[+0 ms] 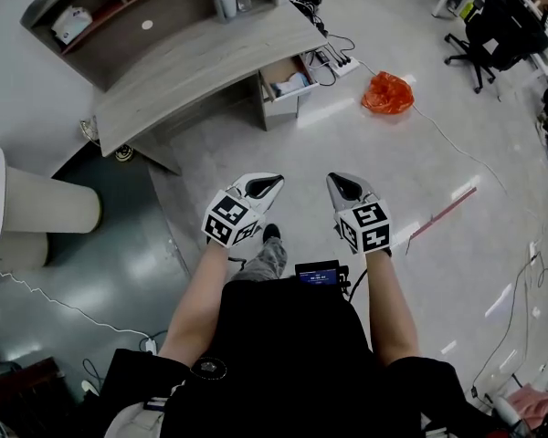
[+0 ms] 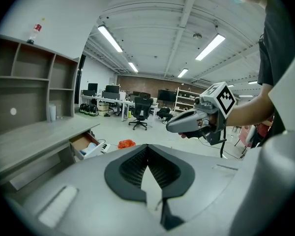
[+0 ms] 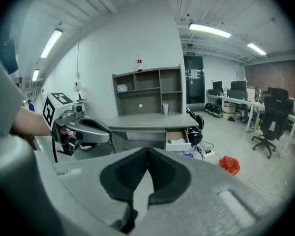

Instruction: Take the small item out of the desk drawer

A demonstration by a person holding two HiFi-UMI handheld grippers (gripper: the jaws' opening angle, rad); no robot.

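**Grey-wood desk, drawer open**

Grey-wood desk [image 1: 201,67] with shelving on top. Its drawer [image 1: 286,108] is pulled out, with a pale small item [image 1: 293,84] lying inside. Left gripper [image 1: 270,184] and right gripper [image 1: 342,186]: jaws pressed together, empty, well apart from the drawer.

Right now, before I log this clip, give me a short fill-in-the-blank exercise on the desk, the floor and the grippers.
1. The desk has its drawer standing ___.
2. The bag on the floor is coloured ___.
3. The left gripper and the right gripper both have their jaws ___, with nothing between them.
Missing words: open; orange; shut.
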